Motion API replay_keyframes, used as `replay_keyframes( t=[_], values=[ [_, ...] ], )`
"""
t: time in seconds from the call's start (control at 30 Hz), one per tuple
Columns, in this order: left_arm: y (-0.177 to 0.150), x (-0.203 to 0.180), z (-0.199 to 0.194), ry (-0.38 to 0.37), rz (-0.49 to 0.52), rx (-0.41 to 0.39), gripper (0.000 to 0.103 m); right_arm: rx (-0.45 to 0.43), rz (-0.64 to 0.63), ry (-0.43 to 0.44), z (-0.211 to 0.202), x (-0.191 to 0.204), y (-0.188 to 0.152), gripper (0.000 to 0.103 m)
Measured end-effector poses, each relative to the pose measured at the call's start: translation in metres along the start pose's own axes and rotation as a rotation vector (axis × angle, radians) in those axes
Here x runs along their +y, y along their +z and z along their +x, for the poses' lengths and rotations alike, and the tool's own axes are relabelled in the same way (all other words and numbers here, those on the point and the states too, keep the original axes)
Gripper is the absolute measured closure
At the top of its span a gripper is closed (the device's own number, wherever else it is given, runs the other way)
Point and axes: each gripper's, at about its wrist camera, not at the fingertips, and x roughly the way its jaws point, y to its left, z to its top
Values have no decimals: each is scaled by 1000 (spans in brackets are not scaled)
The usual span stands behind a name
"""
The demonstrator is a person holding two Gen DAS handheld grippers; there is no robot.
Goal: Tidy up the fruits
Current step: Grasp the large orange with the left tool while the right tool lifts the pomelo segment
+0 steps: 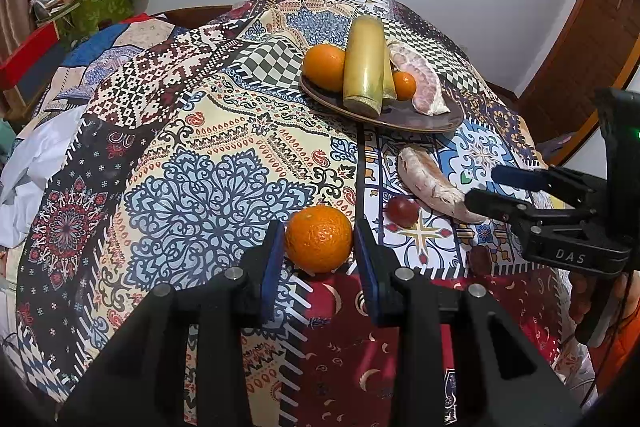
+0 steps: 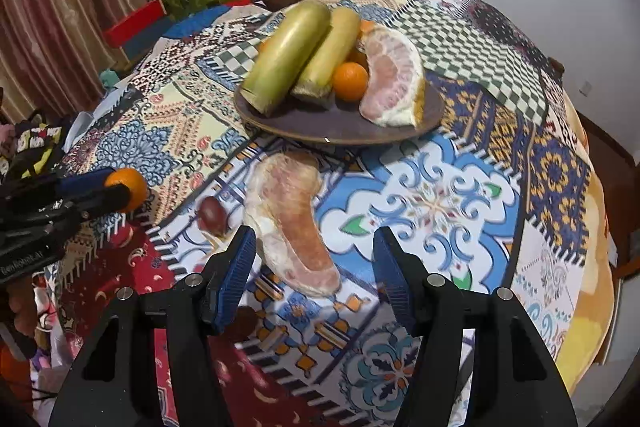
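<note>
Orange clamped in left gripper, right gripper spread open over pomelo segment (plate beyond)

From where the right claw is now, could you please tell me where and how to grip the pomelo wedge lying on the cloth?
Grip the pomelo wedge across its narrow width near the middle, coming down from above. It lies flat and long on the tablecloth, curved, so the right claw should straddle its sides, not its ends. Its flesh looks soft, so squeeze gently.
</note>
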Motion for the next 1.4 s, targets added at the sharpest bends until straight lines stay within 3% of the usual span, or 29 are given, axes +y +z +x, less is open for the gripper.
replay_keyframes(
  t=[0.27,0.43,0.57,1.03,1.33,1.4],
  values=[
    [-1,1,4,0,3,9,68,37,-45,9,31,18,15,46],
    [-1,6,6,-4,-10,12,68,47,13,82,35,7,8,46],
    [1,6,8,-5,-14,9,68,48,15,95,28,-1,-3,56],
    [0,-4,6,-12,7,12,68,49,-52,23,-7,-16,-28,57],
    [2,-13,1,-8,24,6,68,47,-51,14,14,-10,-20,55],
    [3,-14,-1,-6,29,2,68,37,-40,14,12,-11,-20,60]
  ],
)
